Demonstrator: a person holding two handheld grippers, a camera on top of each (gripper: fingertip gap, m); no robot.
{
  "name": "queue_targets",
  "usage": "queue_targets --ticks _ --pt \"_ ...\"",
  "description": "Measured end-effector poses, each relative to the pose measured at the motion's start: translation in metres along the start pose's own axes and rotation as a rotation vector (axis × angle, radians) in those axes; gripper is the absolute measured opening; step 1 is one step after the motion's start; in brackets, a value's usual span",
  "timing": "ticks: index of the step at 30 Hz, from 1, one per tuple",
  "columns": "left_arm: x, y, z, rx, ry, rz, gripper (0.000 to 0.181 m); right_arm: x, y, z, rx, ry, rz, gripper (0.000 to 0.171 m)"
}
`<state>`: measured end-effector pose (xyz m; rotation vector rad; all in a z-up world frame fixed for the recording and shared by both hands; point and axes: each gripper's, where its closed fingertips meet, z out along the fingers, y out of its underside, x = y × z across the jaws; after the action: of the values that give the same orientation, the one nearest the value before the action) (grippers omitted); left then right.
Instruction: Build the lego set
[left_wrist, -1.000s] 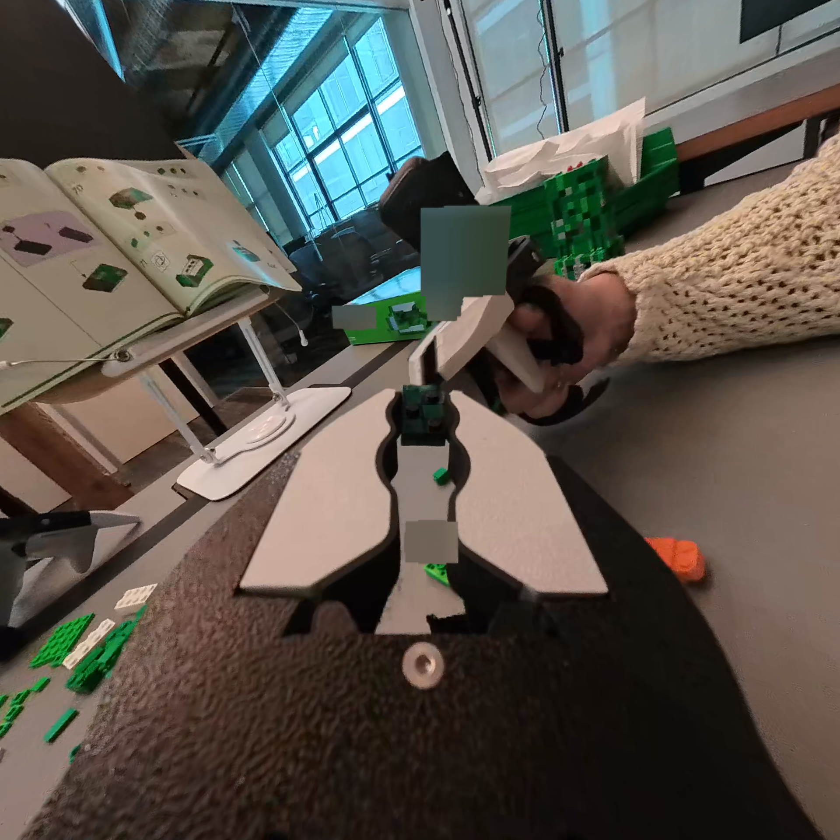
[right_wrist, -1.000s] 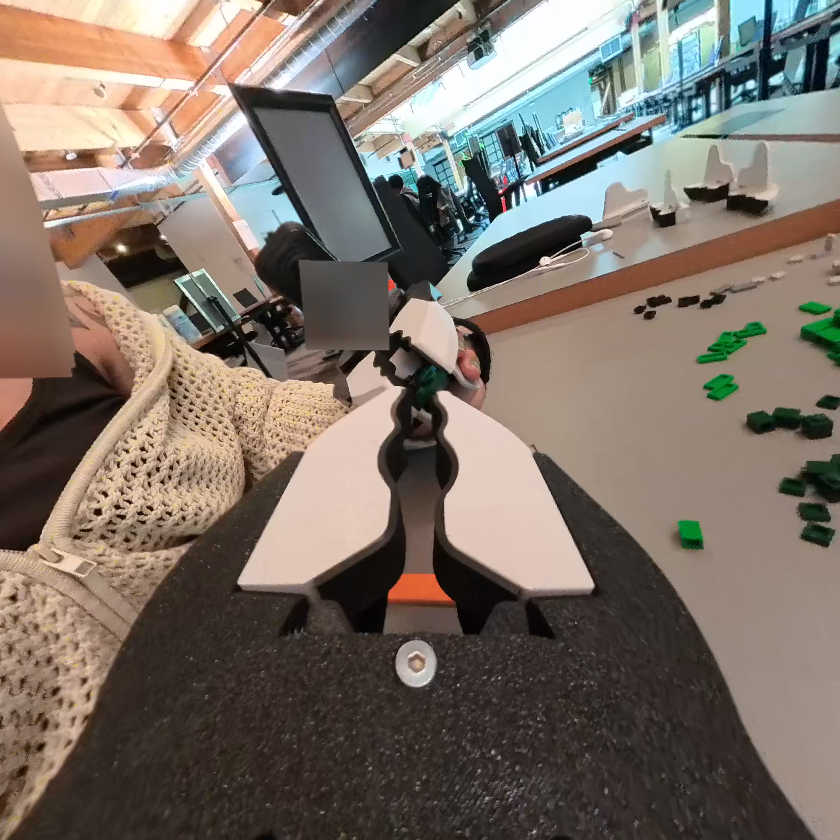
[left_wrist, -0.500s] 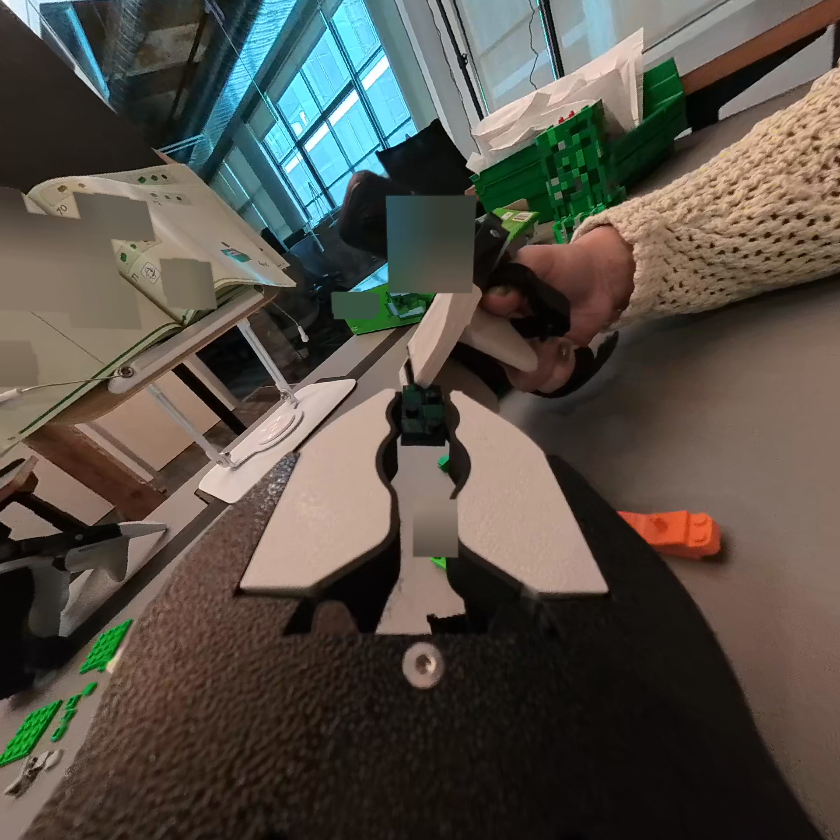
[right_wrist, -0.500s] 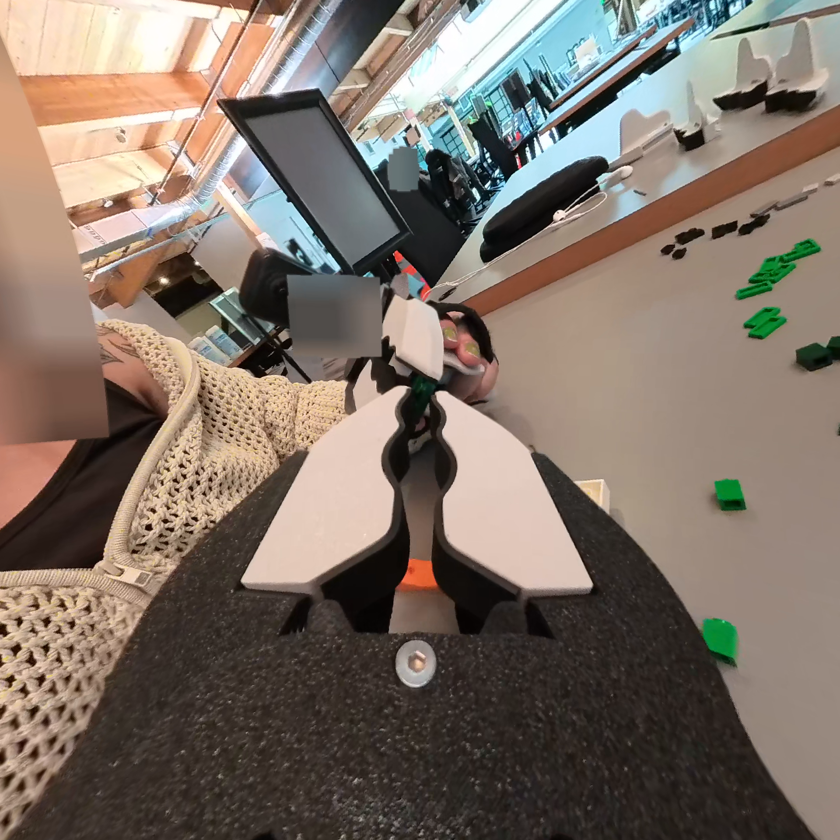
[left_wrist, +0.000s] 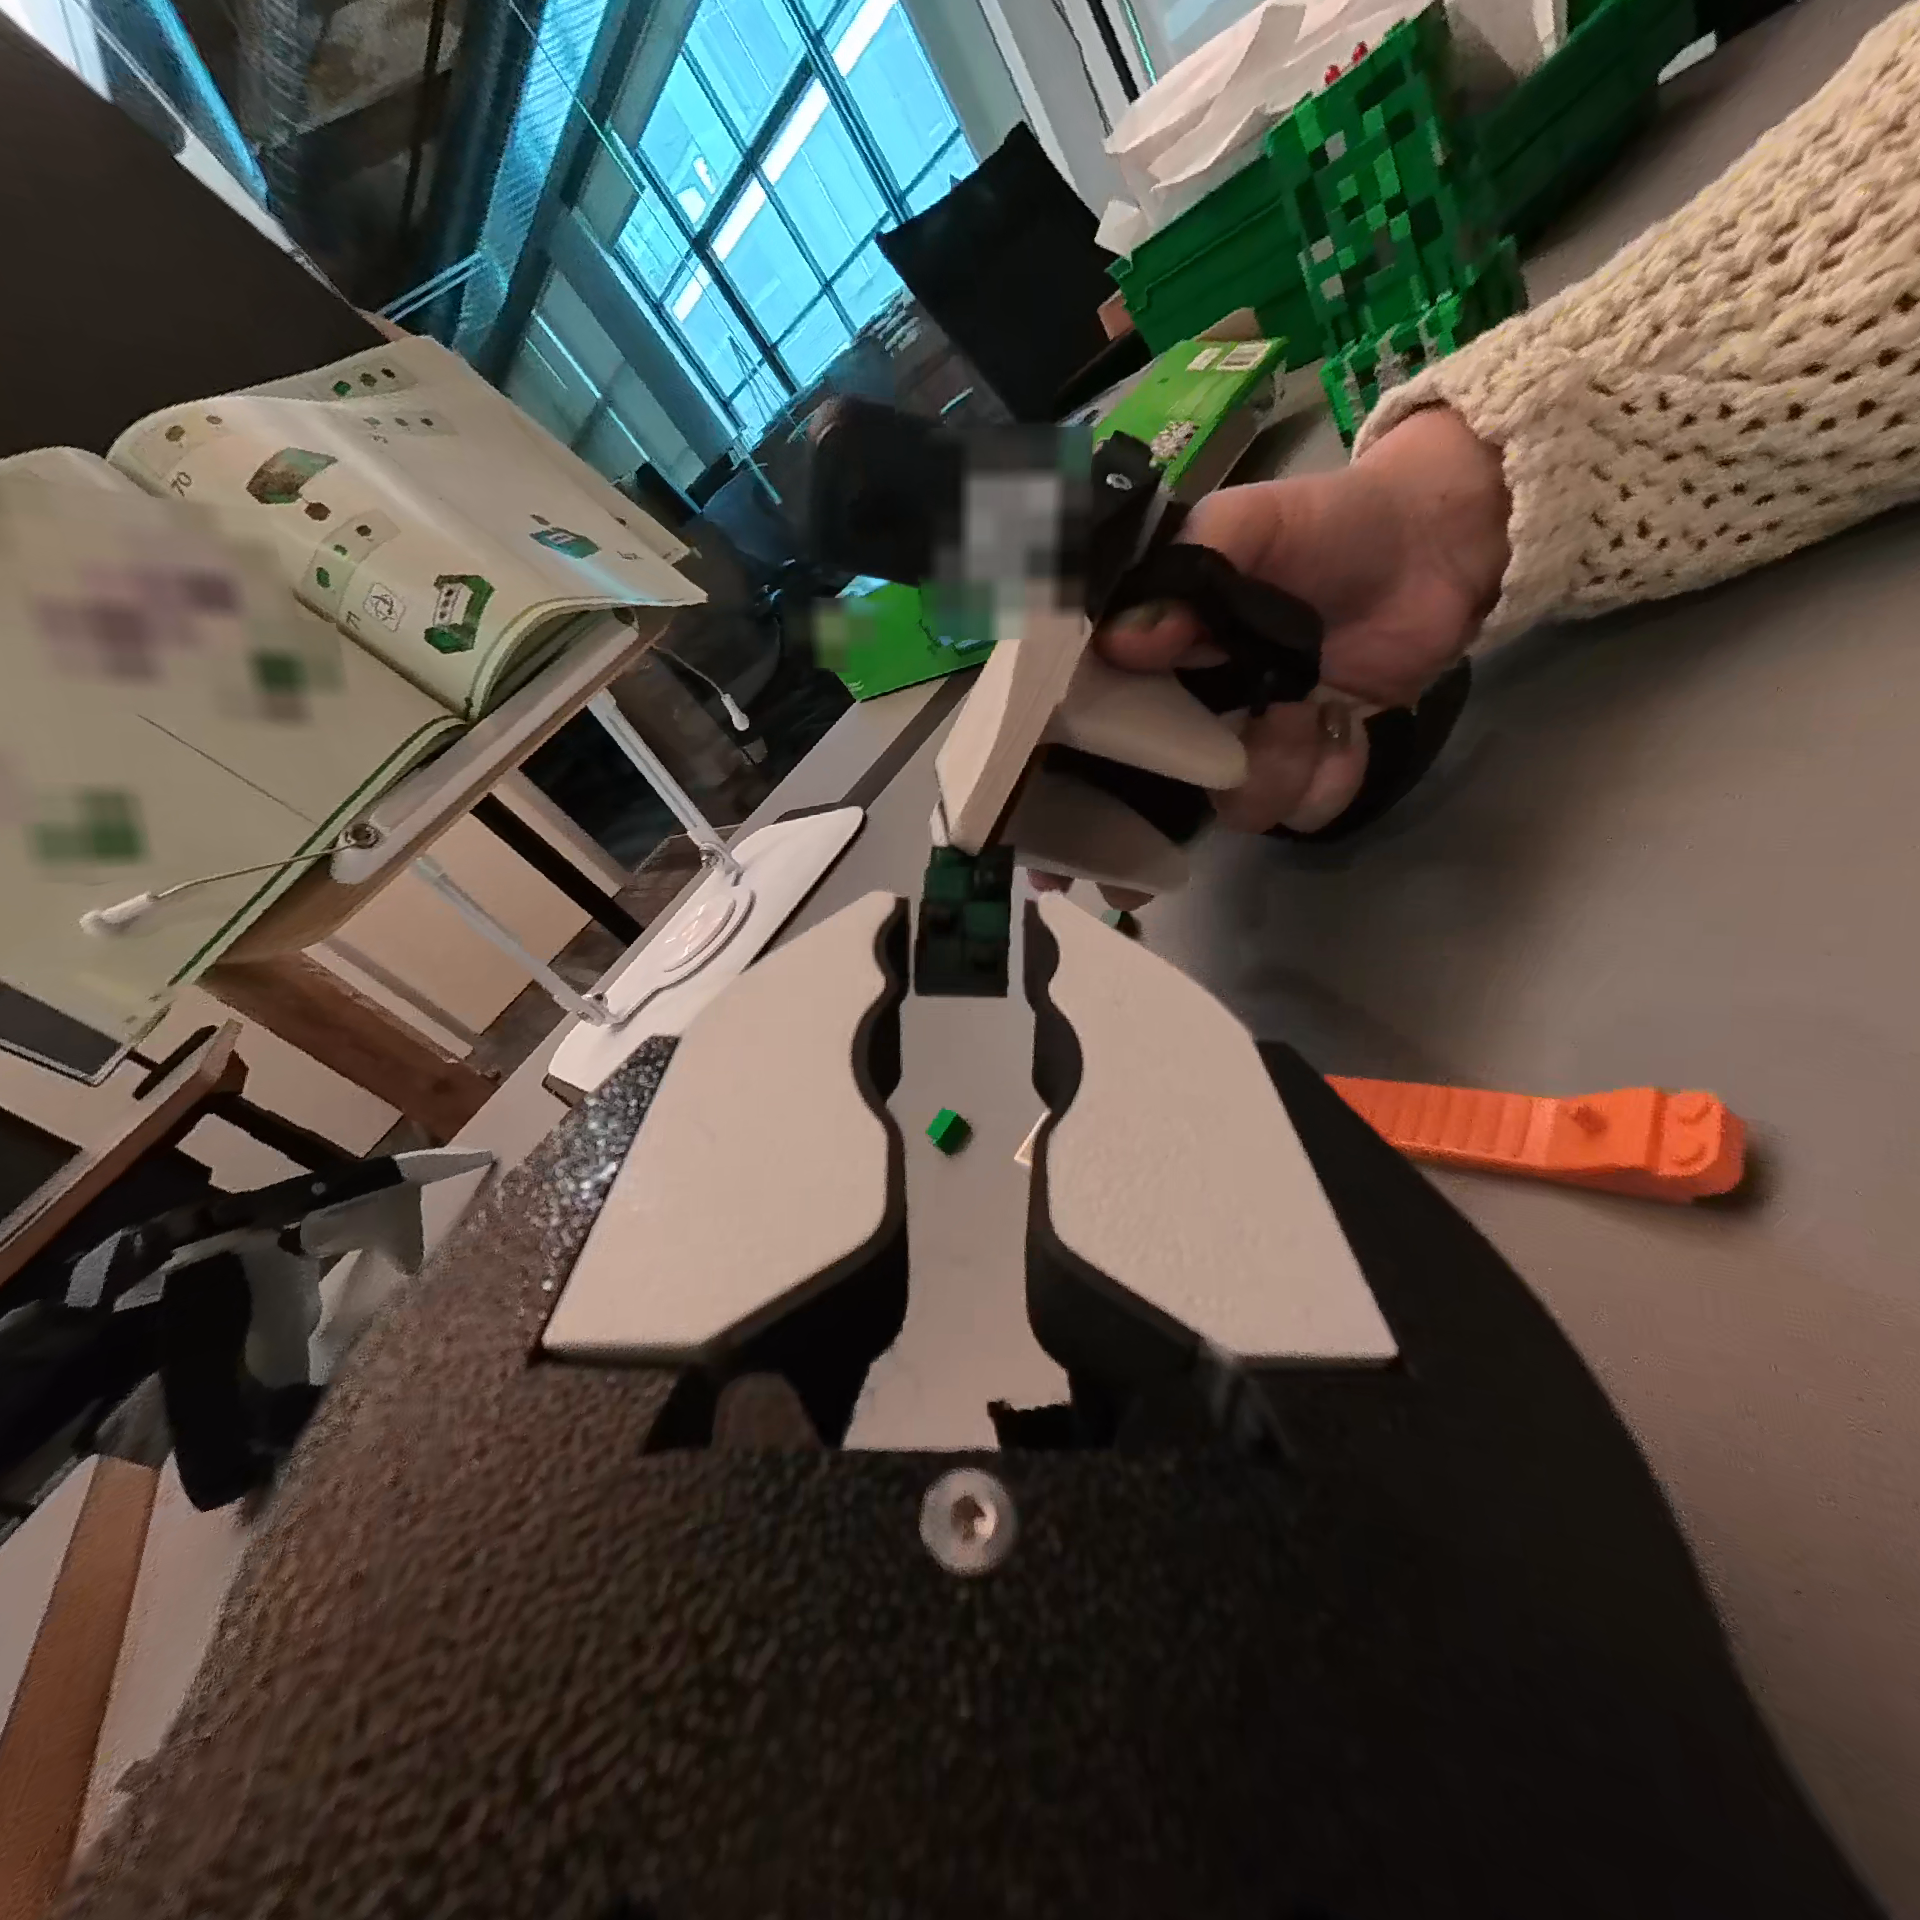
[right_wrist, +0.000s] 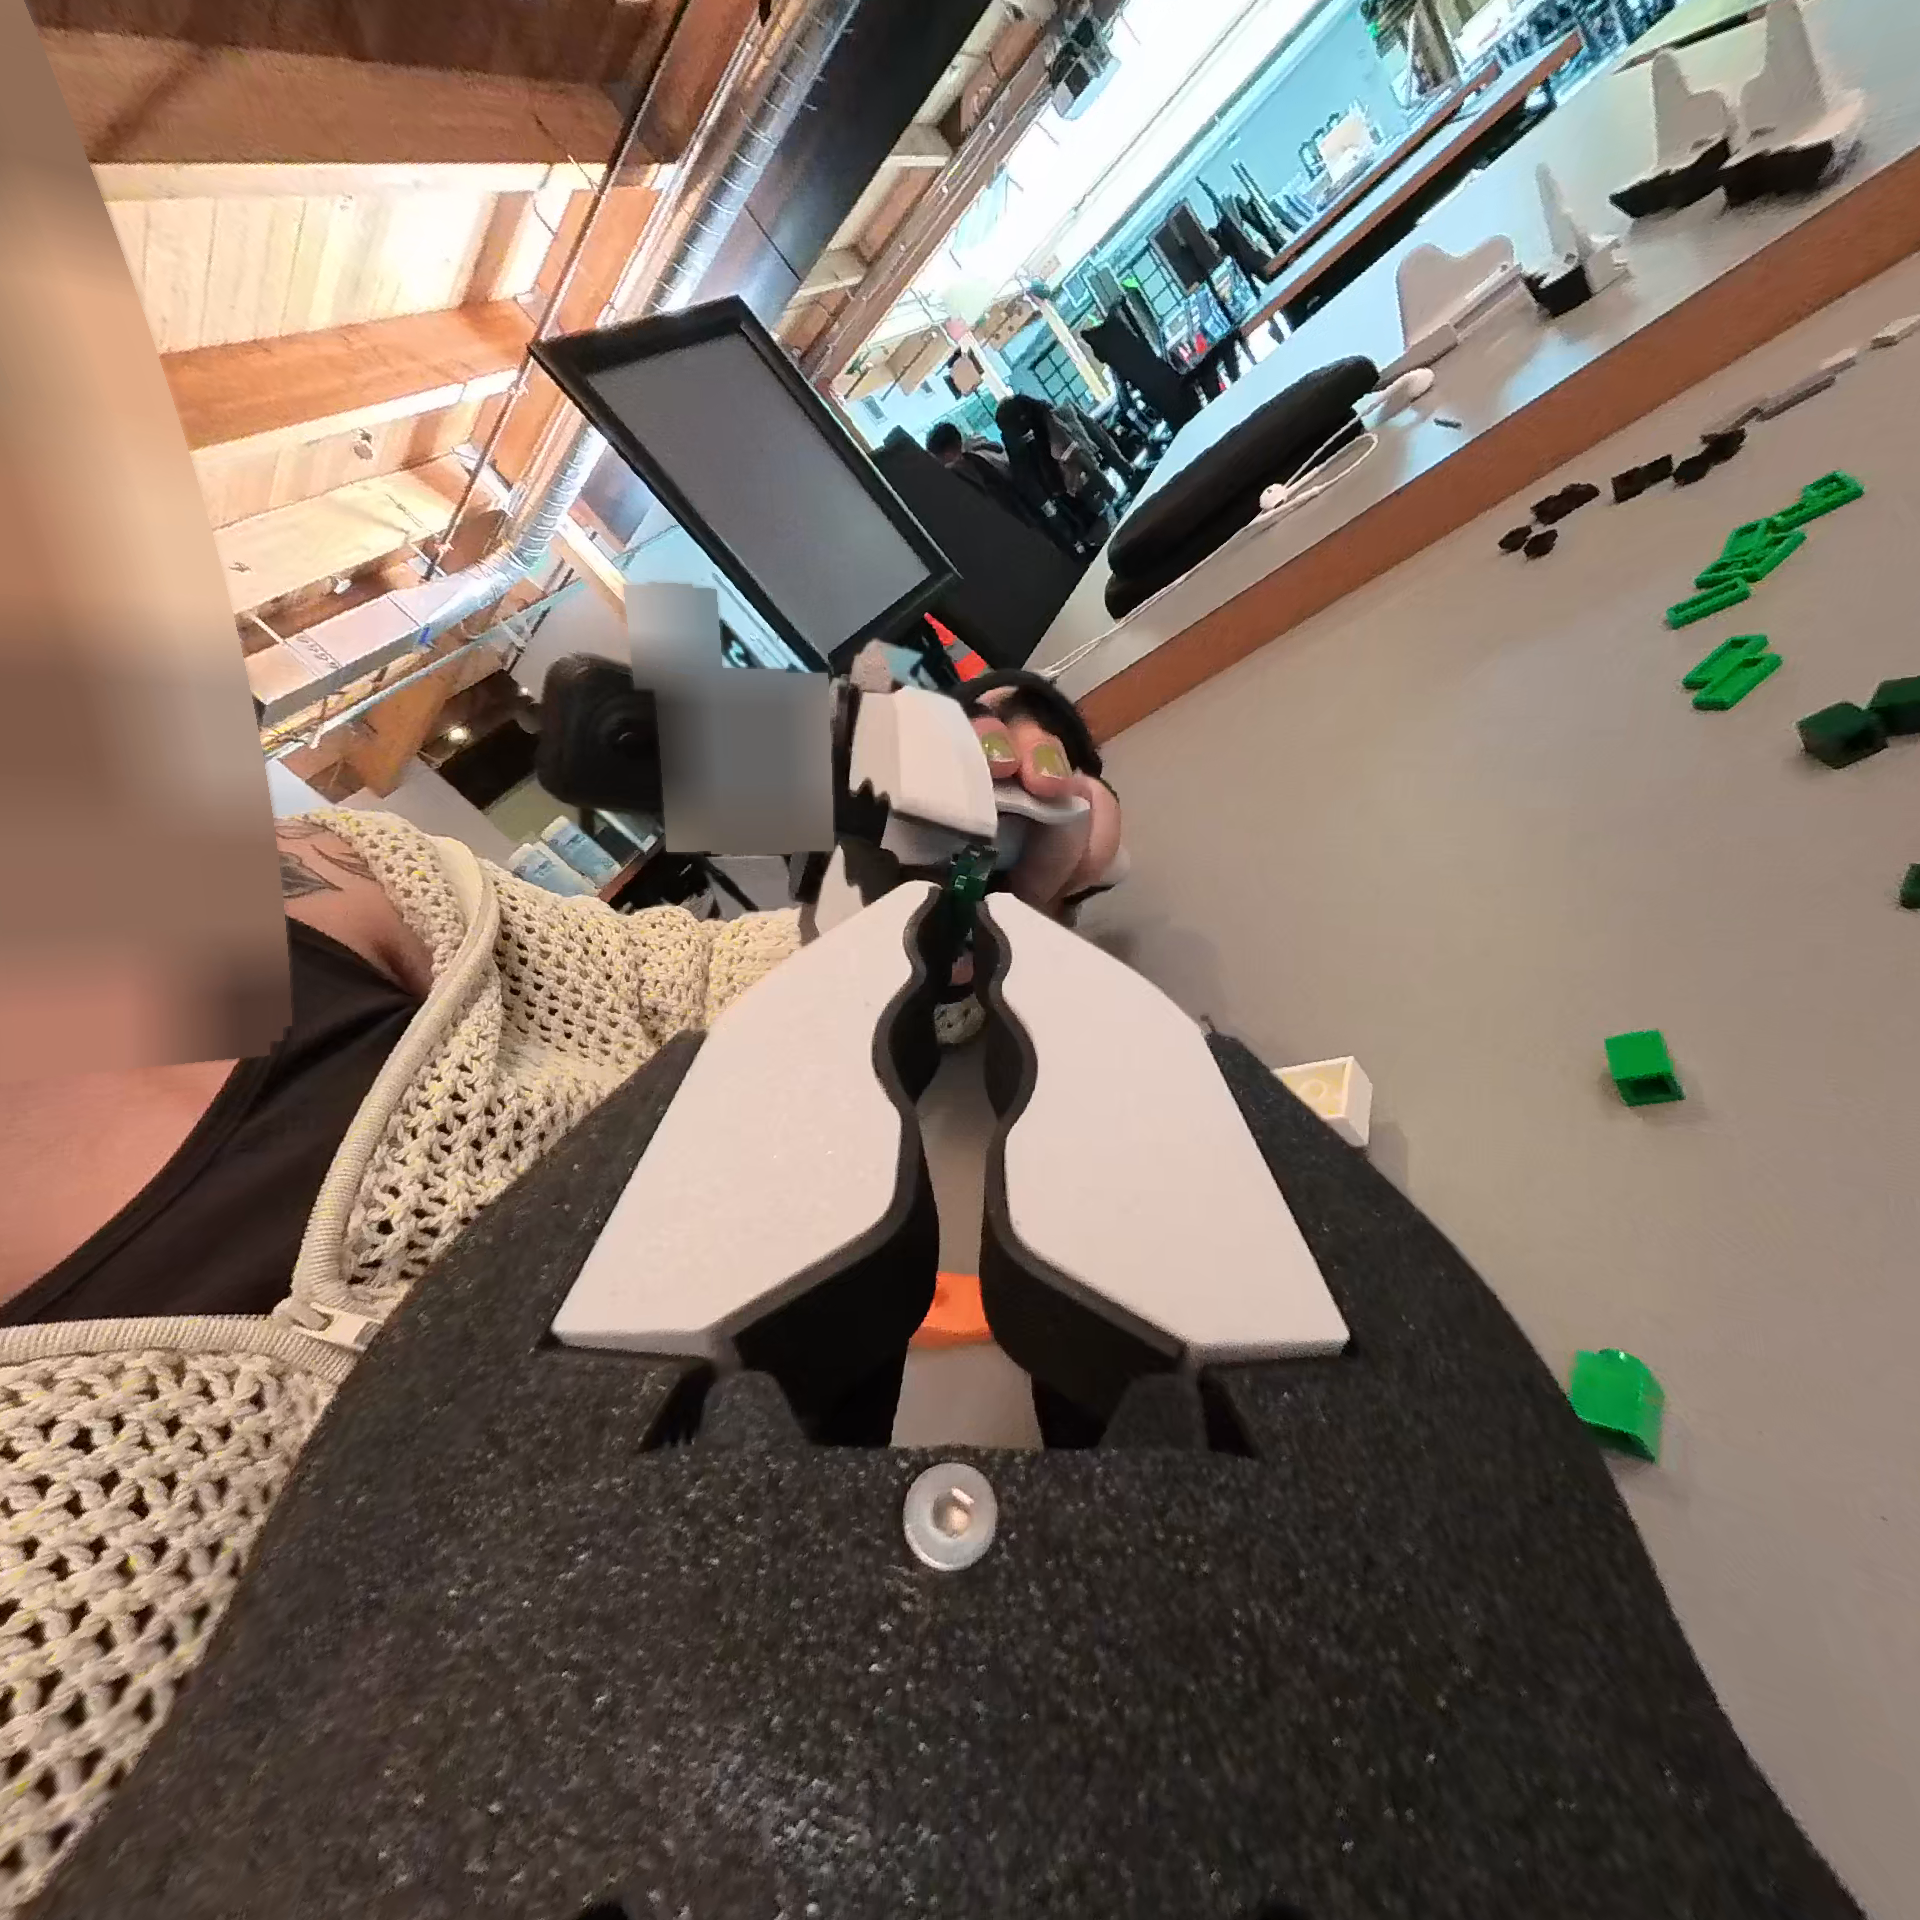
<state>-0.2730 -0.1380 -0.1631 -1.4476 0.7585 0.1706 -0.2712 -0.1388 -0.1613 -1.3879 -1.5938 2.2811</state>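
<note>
The grey bench (left_wrist: 1714, 1403) runs through a big open workroom with tall windows (left_wrist: 769, 239) at one end and timber ceiling beams (right_wrist: 343, 353) overhead. An instruction booklet (left_wrist: 343, 582) lies open on a white stand (left_wrist: 717, 935) at the bench's edge, and an orange brick separator (left_wrist: 1527, 1132) lies flat on the bench just right of the left tongs. A dark monitor (right_wrist: 748, 499) stands behind the person. Loose green pieces (right_wrist: 1745, 561) and a few black ones (right_wrist: 1642, 478) are scattered across the far side, with one green brick (right_wrist: 1642, 1070) nearer in.

At the back sits a green box (left_wrist: 1351, 239) with white paper (left_wrist: 1247, 114) on top and a built green pixel-patterned figure (left_wrist: 1382, 218) in front of it; what else the box holds I cannot tell.

The left tongs (left_wrist: 961, 935) are drawn in narrow, clamped on a small dark green lego assembly (left_wrist: 961, 925) held above the bench. The right tongs (right_wrist: 954, 914), held in a hand (left_wrist: 1340, 634) coming out of a cream knitted sleeve (left_wrist: 1704, 343), come down onto the top of that same assembly, their tips nearly together and pinching its thin edge. A tiny green piece (left_wrist: 945, 1130) lies on the bench below, seen through the gap of the left tongs.
</note>
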Motion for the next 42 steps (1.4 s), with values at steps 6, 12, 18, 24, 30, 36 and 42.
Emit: queue_targets --ticks 6,12,18,24,30,36,42 --pt "0.007 0.004 0.003 -0.034 0.014 0.06 0.017 -0.001 0.008 0.003 -0.035 -0.024 0.026 0.003" --pt "0.005 0.005 0.003 -0.039 0.003 0.063 0.02 -0.002 0.006 0.001 -0.025 -0.045 0.051 0.003" --pt "0.008 0.001 0.002 -0.017 0.016 0.07 0.017 -0.002 0.007 0.0 -0.034 -0.056 0.066 0.003" --pt "0.011 -0.002 0.002 0.006 0.034 0.066 0.017 -0.005 0.009 0.001 -0.045 -0.088 0.094 0.003" --pt "0.011 -0.005 0.001 0.028 0.064 0.022 0.017 -0.006 0.01 0.002 -0.047 -0.113 0.122 0.003" --pt "0.012 -0.003 0.002 0.027 0.077 -0.004 0.017 -0.005 0.01 0.001 -0.05 -0.113 0.146 0.003" --pt "0.013 -0.003 0.001 0.022 0.089 0.008 0.017 -0.005 0.012 0.001 -0.062 -0.118 0.151 0.003"
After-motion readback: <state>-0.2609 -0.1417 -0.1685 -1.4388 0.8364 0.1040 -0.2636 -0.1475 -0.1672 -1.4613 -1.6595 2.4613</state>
